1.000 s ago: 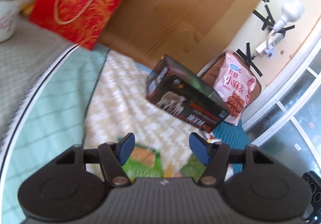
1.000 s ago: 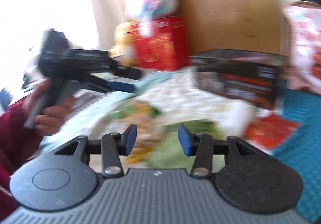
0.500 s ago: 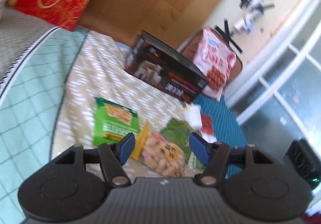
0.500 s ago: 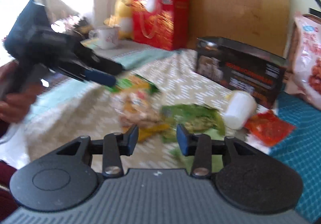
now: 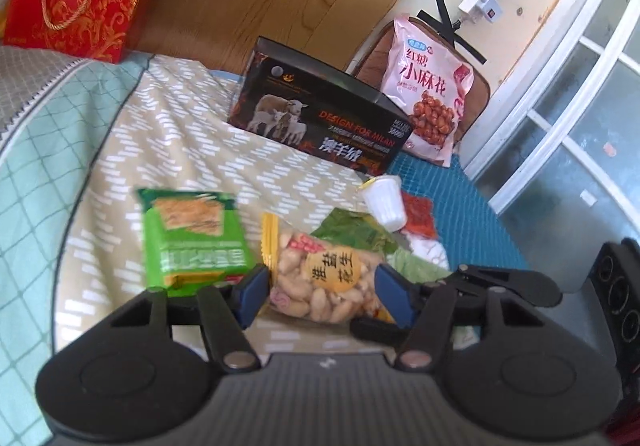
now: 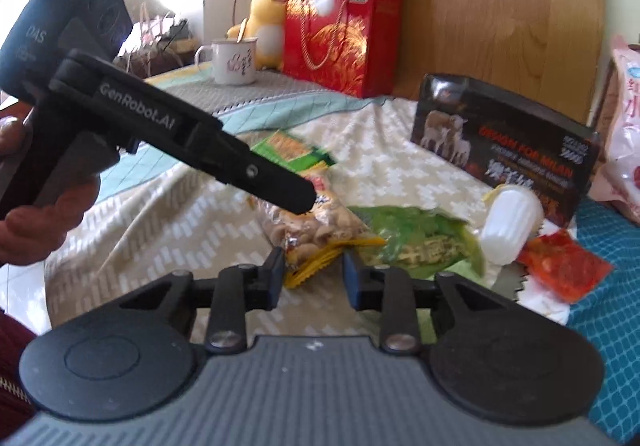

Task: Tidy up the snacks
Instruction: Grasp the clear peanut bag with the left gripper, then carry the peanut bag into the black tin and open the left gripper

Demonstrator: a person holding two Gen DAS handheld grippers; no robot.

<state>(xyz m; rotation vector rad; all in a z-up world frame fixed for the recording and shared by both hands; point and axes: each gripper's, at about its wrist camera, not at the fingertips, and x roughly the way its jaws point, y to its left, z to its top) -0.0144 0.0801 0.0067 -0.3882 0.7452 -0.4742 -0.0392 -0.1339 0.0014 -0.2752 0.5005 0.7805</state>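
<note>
Our left tool (image 5: pixel 320 296) is spread apart over the peanut bag (image 5: pixel 328 282); our right tool (image 6: pixel 314 280) hangs apart near its yellow edge

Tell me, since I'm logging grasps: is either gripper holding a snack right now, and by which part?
Nothing is held. The left gripper is open, straddling the peanut bag without closing. The right gripper is open too.
</note>
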